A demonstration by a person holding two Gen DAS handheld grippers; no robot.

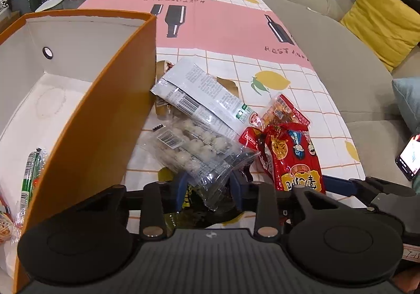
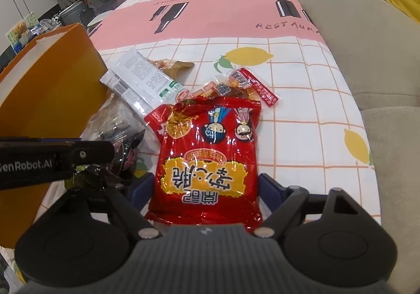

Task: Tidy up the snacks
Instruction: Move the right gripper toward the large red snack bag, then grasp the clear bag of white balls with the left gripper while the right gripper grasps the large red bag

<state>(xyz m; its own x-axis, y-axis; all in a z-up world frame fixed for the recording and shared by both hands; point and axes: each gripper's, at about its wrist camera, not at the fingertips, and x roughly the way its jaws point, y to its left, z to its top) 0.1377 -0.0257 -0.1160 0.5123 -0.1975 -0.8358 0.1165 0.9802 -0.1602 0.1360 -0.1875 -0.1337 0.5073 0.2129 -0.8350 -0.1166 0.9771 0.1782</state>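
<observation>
Pink-and-white lemon-print tablecloth (image 2: 302, 89) under an orange box (image 1: 105, 100) and a loose heap of snack packets.

White inside, the orange box stands at the left and holds a green-striped packet (image 1: 29, 176). Just beside it lie a long white packet (image 1: 202, 94), a red bag (image 2: 210, 160) and a clear tray pack of pale balls (image 1: 194, 149). The right gripper (image 2: 206, 189) straddles the red bag's near end, jaws apart. The left gripper (image 1: 210, 183) has its jaws closed on the clear pack's corner.
</observation>
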